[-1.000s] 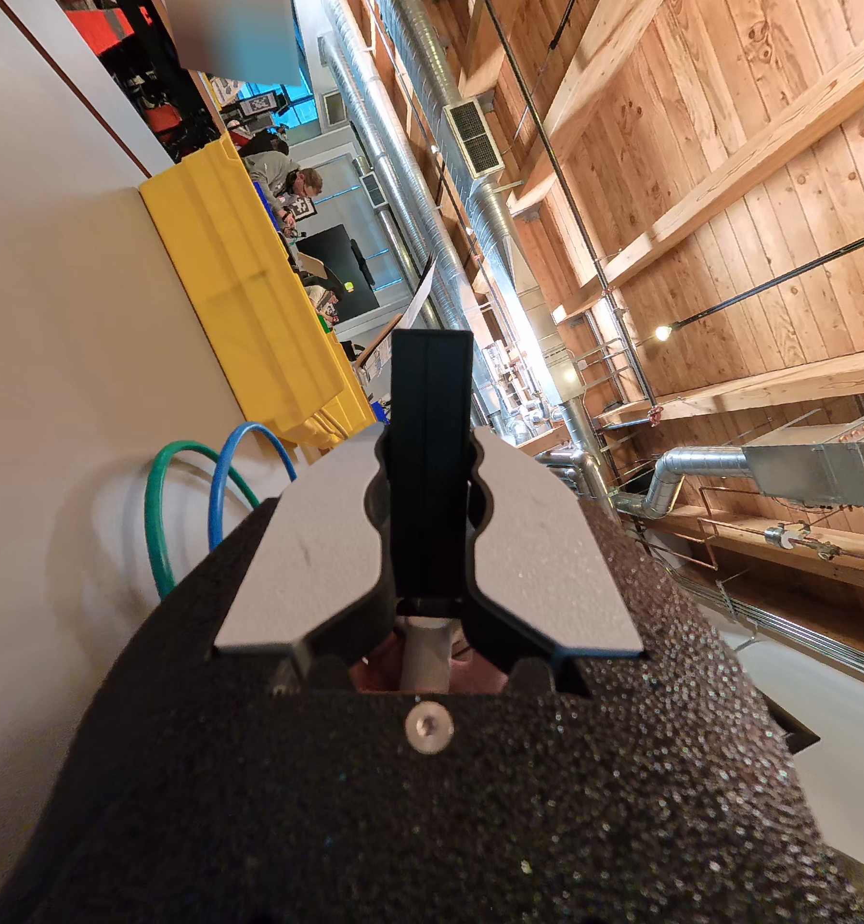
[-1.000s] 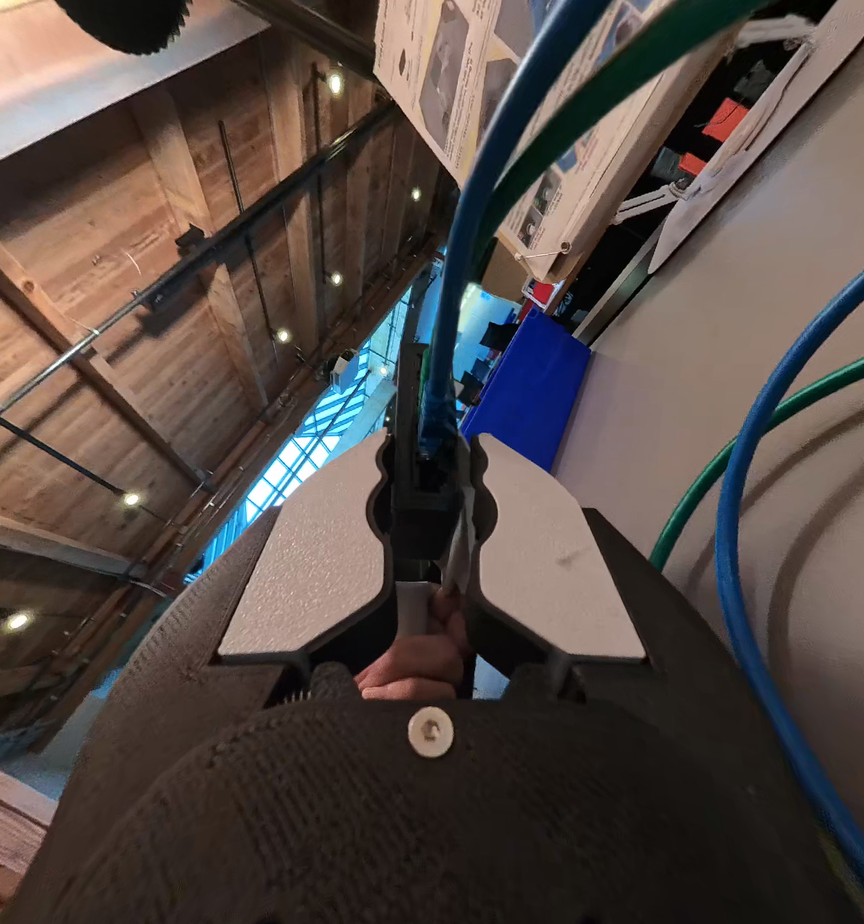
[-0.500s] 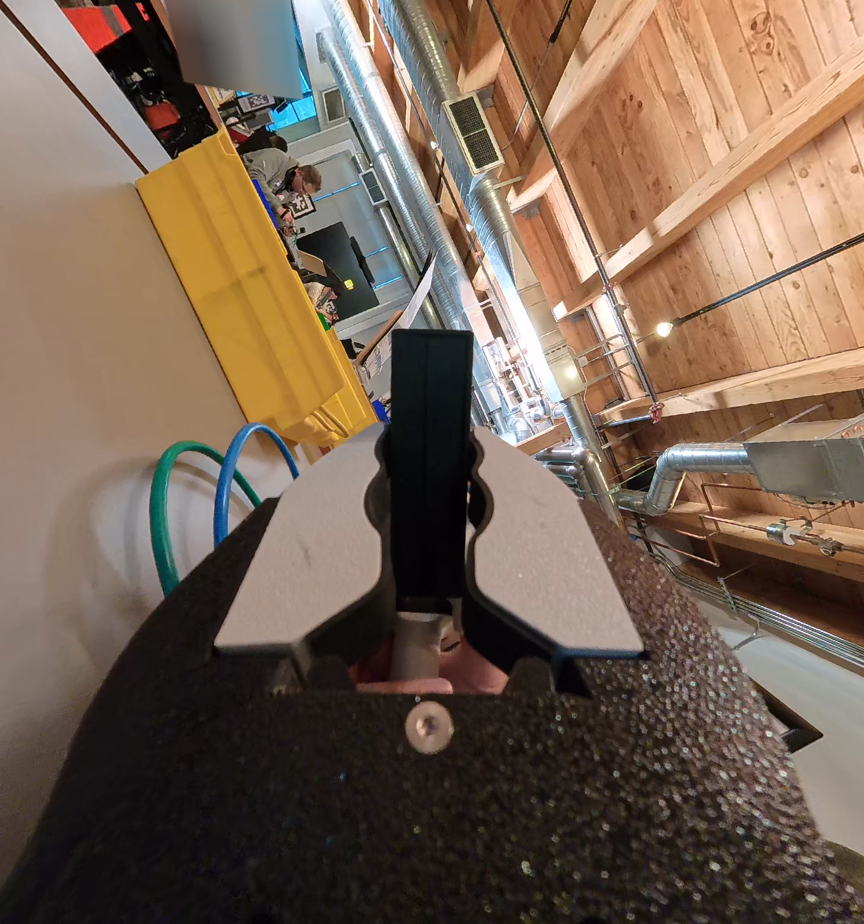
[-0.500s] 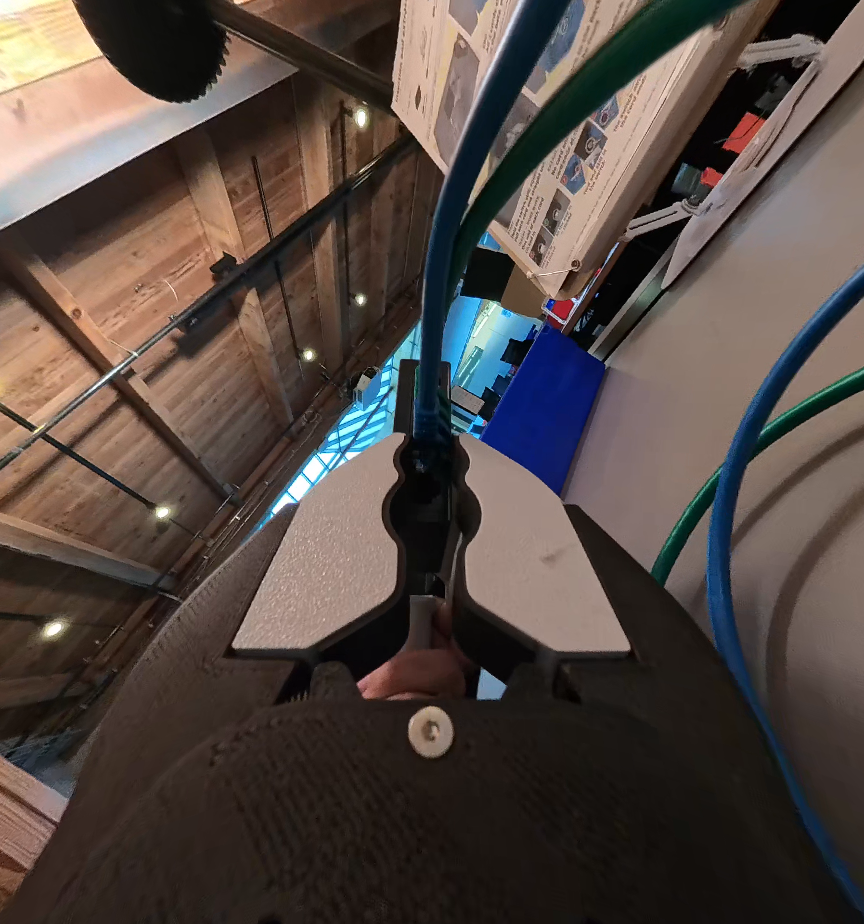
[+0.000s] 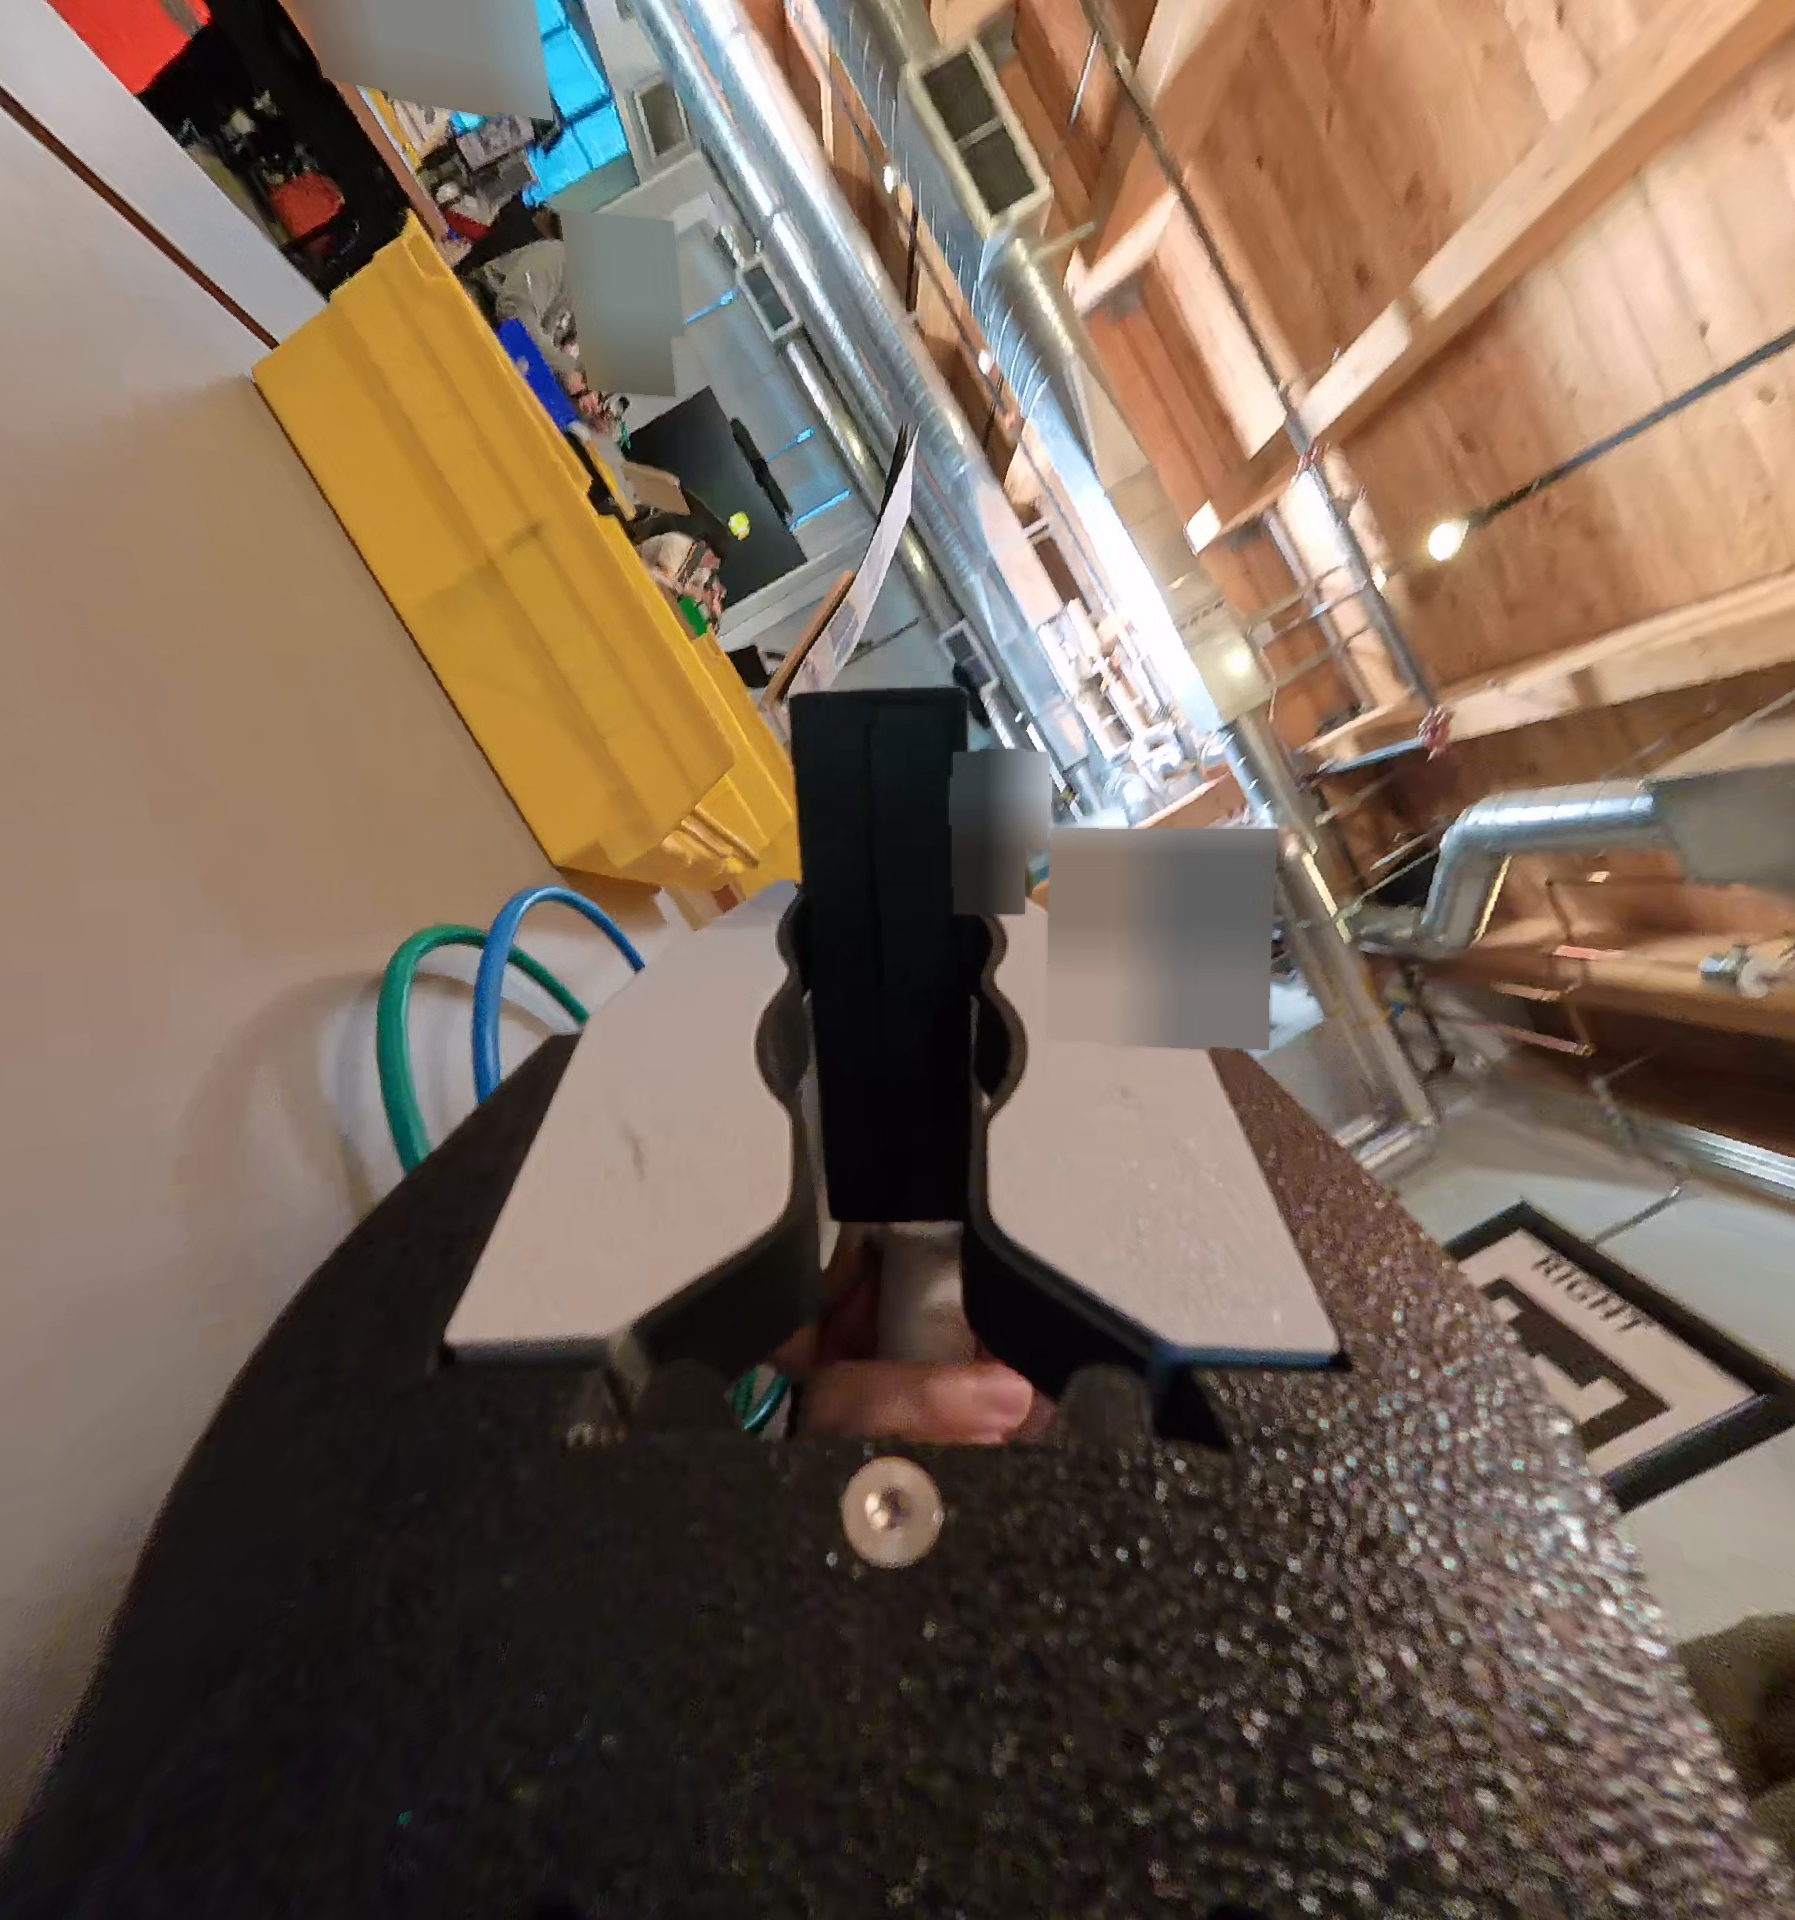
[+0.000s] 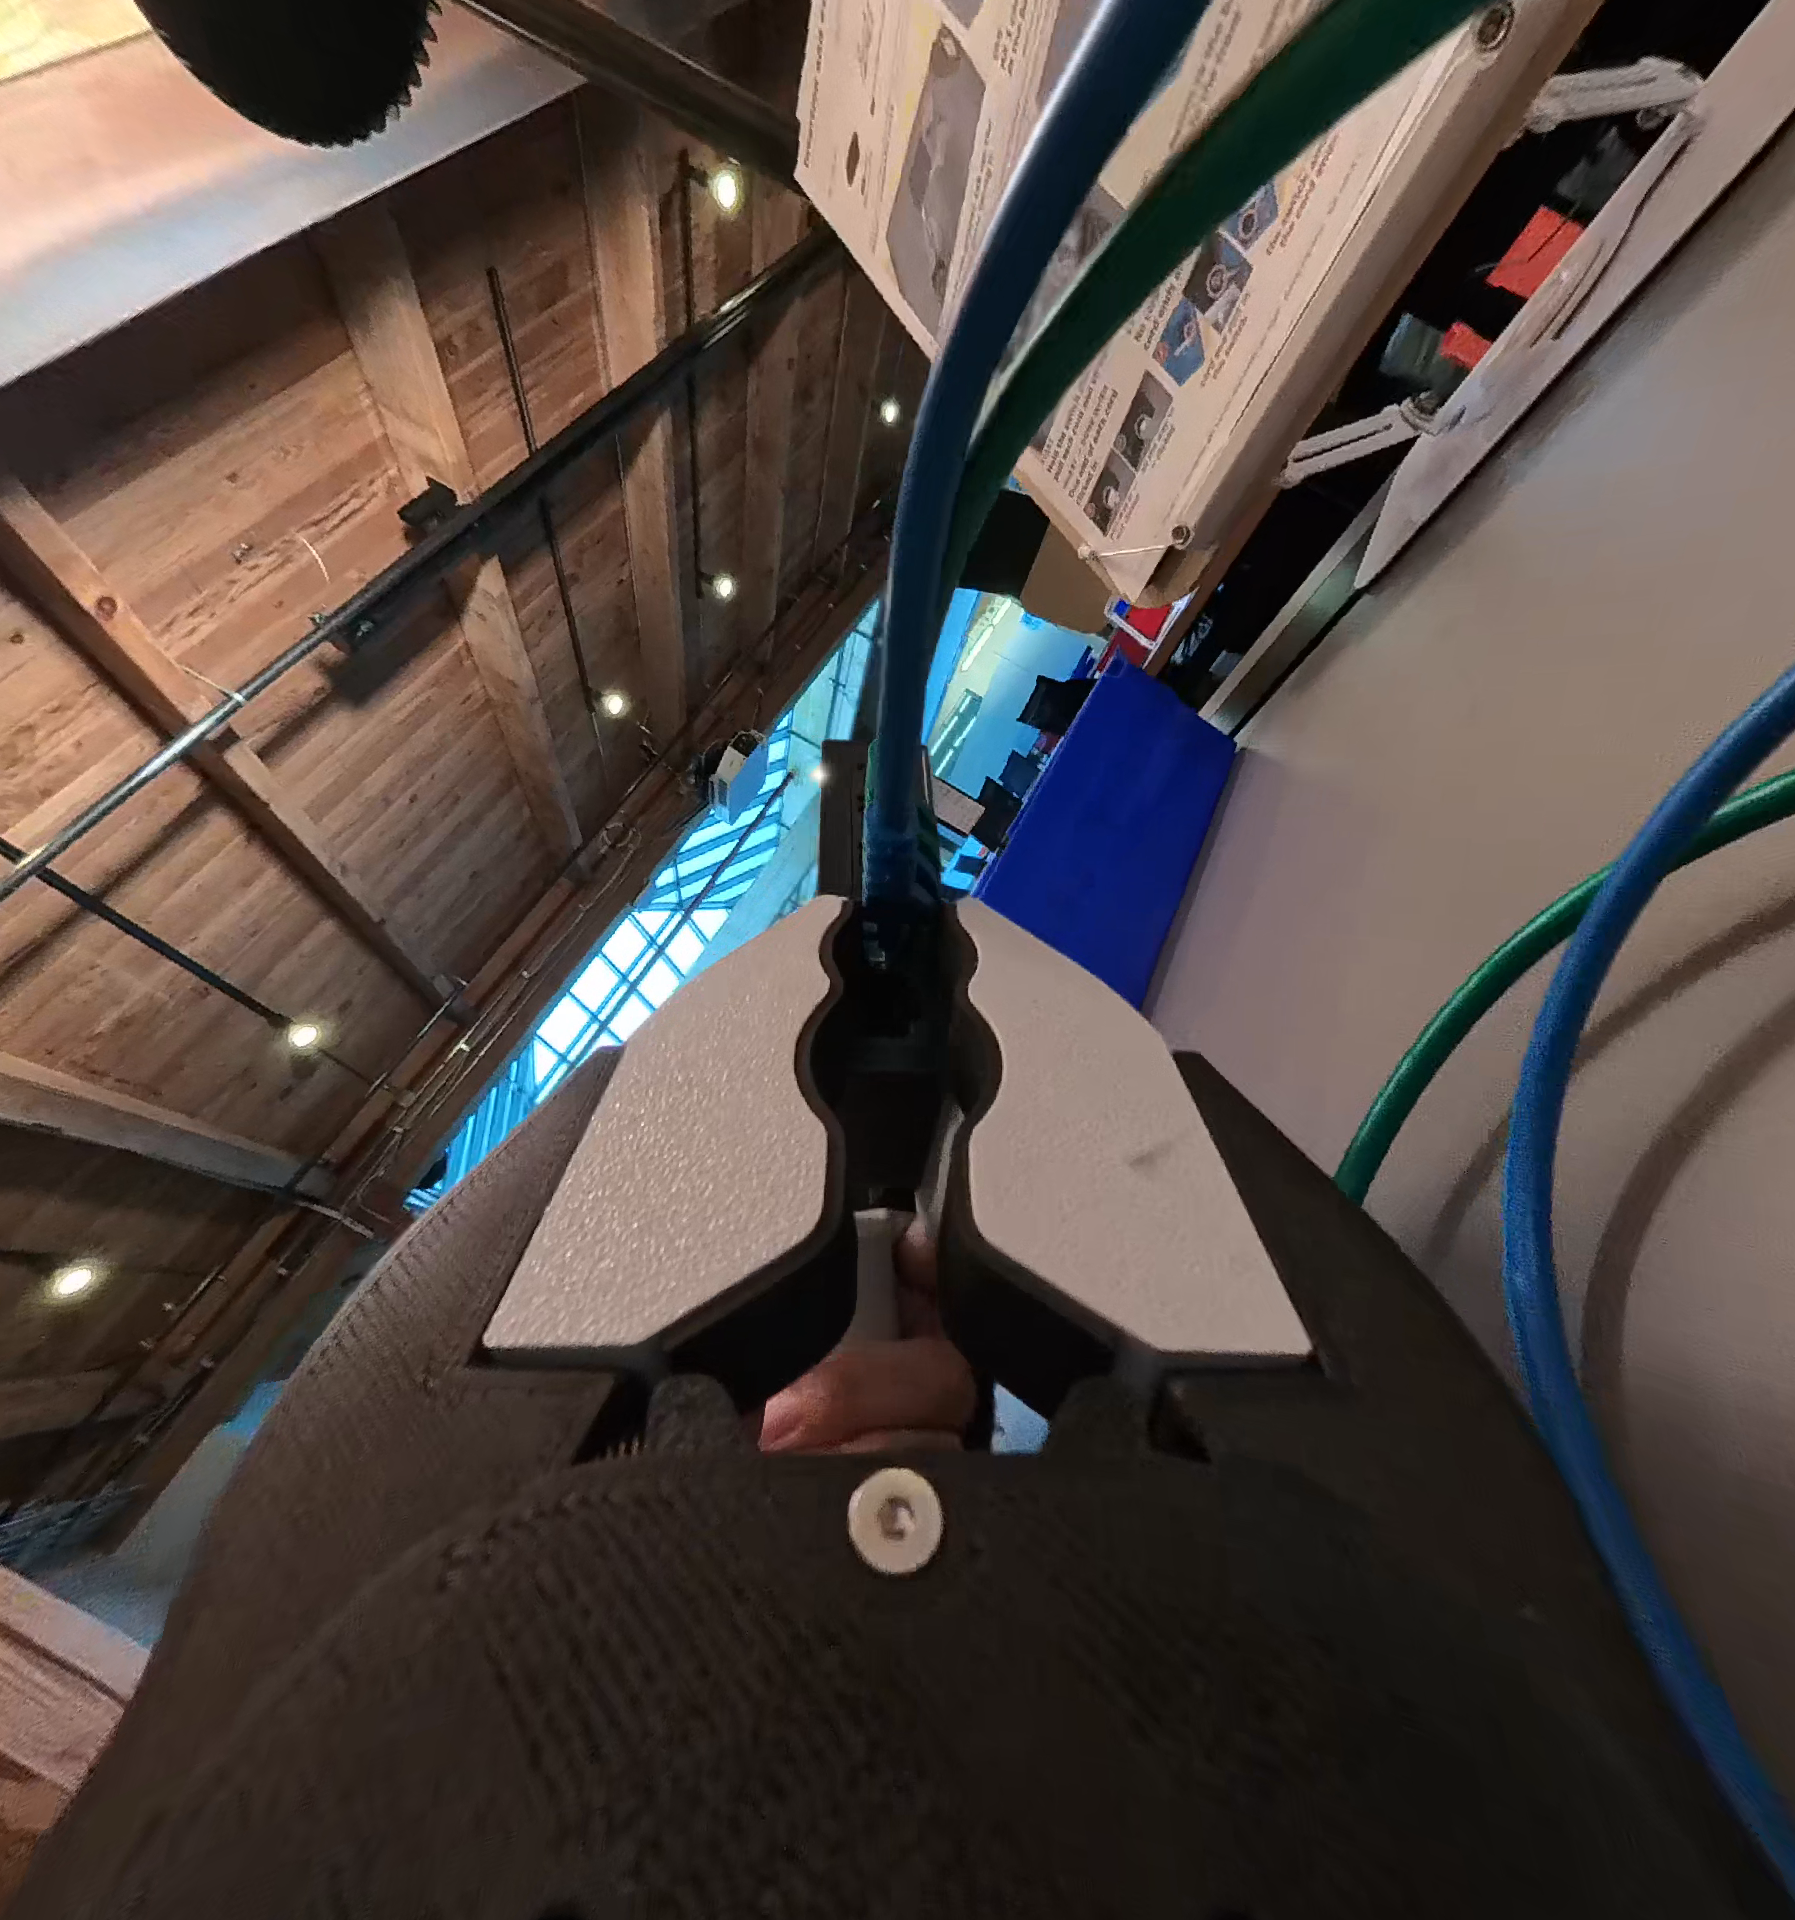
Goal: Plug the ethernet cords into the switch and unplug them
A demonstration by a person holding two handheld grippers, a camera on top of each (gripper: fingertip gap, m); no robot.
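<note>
My right gripper is shut on the plug end of the blue ethernet cord, which rises from the fingers and arcs to the upper right. The green cord runs beside it. Both cords loop back over the grey table on the right. My left gripper is shut, its black fingers pressed together with nothing visible between them. Loops of the blue cord and green cord lie on the table to its left. The switch is in neither view. Both cameras tilt up toward the ceiling.
A yellow bin stands at the table's far edge in the left wrist view. A blue bin and a printed poster board stand beyond the table in the right wrist view. A black-and-white marker panel shows low right of my left gripper.
My right gripper's jaws have closed tighter on the blue cord's plug and the view has swung a little. The left gripper stays shut and has tilted slightly, bringing the marker panel into view.
</note>
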